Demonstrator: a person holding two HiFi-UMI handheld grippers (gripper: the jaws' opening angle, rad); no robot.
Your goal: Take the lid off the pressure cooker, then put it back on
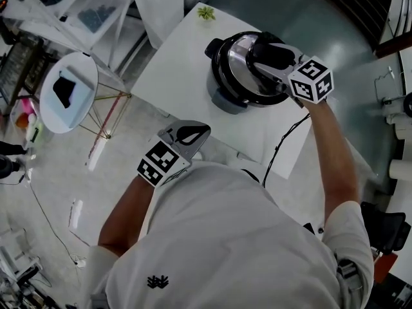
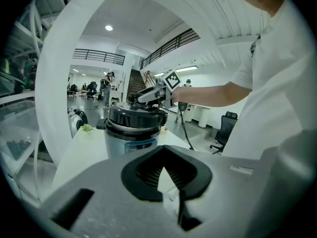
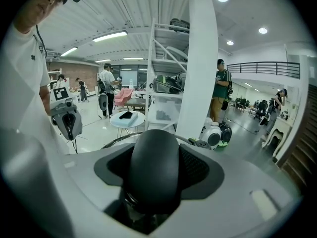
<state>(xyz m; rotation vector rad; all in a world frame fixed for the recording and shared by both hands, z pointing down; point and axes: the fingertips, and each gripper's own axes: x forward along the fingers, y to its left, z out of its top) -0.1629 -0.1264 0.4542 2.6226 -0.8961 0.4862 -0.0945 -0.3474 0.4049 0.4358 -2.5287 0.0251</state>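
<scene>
Lid handle [image 3: 151, 172] pinched by right gripper [image 1: 261, 51]; left gripper [image 1: 199, 132] pressed together.
Keep the grip centred; twist, then lift straight.

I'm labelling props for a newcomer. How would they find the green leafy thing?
Start at the white table. Beyond the pressure cooker, at the far corner, sits the green leafy thing. It is the only green thing on that tabletop.

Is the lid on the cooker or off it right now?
On: the lid sits level on the pressure cooker, no gap showing, with the right gripper closed on its handle.
</scene>
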